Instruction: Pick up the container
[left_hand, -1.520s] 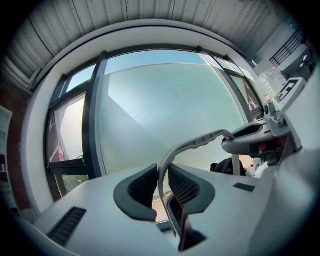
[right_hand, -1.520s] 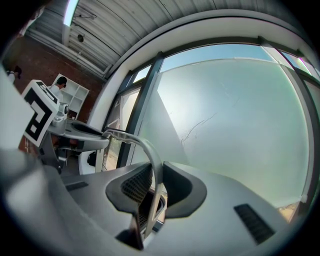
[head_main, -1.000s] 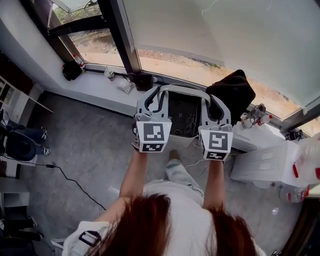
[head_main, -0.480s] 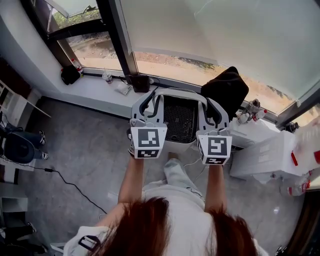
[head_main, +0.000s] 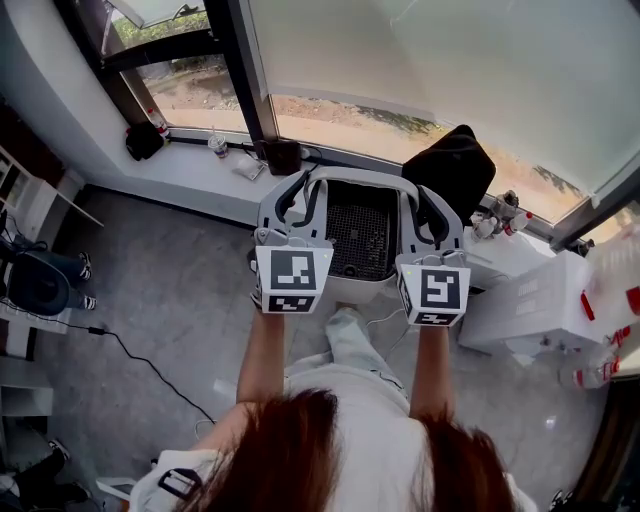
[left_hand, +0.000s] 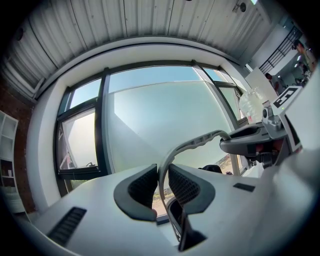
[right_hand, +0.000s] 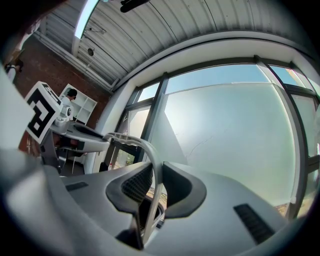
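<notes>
The container is a white bin with a black mesh inside, held in the air in front of the person in the head view. My left gripper is shut on the container's thin white rim handle at its left side. My right gripper is shut on the same curved handle at the right side. In each gripper view the ribbed pads press the handle from both sides. The left gripper view shows the right gripper across the container; the right gripper view shows the left gripper.
Behind the container runs a windowsill with a small bottle and a black object. A black bag sits at the back right, white boxes at the right. A cable crosses the grey floor at left.
Both grippers have moved together with the container held between them, a little upward and sideways. Their grip on the handle is unchanged.
</notes>
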